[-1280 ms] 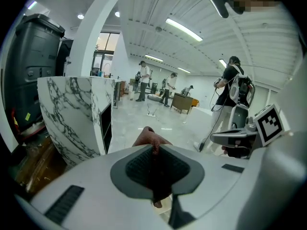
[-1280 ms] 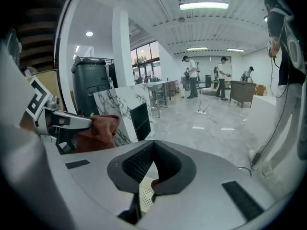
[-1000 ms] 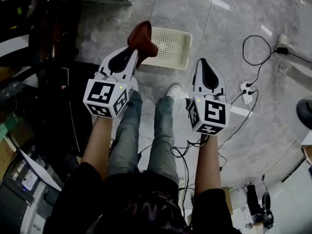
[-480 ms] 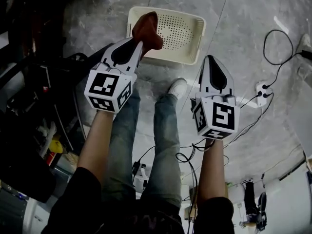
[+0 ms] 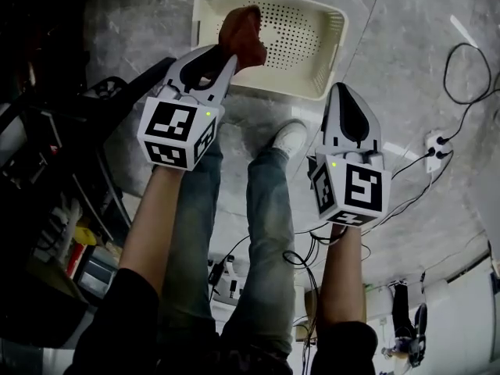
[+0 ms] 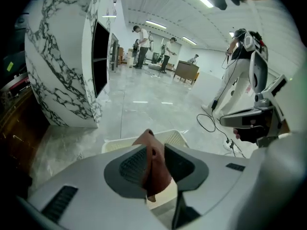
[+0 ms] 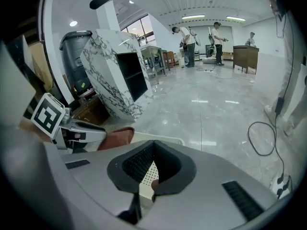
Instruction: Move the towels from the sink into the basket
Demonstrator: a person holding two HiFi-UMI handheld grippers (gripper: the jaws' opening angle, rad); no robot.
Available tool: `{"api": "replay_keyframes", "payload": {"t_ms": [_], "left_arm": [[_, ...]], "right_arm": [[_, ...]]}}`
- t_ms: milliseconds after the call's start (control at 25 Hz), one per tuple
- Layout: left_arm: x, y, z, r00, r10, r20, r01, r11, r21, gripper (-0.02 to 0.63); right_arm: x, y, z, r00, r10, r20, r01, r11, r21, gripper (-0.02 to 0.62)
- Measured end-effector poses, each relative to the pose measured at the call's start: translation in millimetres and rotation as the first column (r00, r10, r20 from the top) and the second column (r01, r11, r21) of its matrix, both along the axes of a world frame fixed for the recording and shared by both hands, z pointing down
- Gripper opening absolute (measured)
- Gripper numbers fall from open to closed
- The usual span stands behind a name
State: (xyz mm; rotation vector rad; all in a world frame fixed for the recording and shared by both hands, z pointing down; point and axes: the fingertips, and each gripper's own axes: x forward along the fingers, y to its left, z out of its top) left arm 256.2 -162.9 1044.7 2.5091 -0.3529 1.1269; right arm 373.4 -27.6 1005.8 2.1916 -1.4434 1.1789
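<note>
One reddish-brown cloth towel (image 5: 241, 36) hangs over the cream perforated plastic basket (image 5: 332, 49), not yet dropped, pinched in the left gripper (image 5: 225, 55) whose jaws have just been opening, while the right gripper (image 5: 342, 91) is clenched on nothing; the basket looks otherwise bare, the sink out of view.

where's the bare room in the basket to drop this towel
The basket floor is bare across its middle and right, between the towel and the right wall. The left gripper, jaws just opening with the towel between them, crowds the left end. The right gripper and a shoe sit by the near rim.
</note>
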Motion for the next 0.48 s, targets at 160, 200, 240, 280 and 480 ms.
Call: {"api": "replay_keyframes", "payload": {"t_ms": [160,200,240,280,480], "left_arm": [[0,2,5,1.0,0.03,-0.005,-0.03,1.0,-0.007,0.195],[-1,2,4,0.999,0.032,-0.005,-0.032,0.999,-0.005,0.195],[-2,3,2,0.999,0.033,-0.006,-0.033,0.999,-0.005,0.196],[-3,4,-1,0.999,0.035,-0.008,-0.035,0.999,-0.006,0.198],[-6,3,-20,0.999,0.025,-0.029,-0.025,1.0,-0.007,0.199]], "right_arm": [[-3,-4,6,1.0,-0.004,-0.003,0.004,1.0,-0.002,0.014],[-3,-5,5,1.0,-0.004,-0.005,0.004,1.0,-0.001,0.014],[-4,-6,3,1.0,-0.004,-0.006,0.004,1.0,0.0,0.014],[-4,-7,0,1.0,-0.005,-0.008,0.005,1.0,0.001,0.014],[-4,-15,-21,1.0,-0.005,-0.027,0.005,1.0,0.02,0.014]]}}
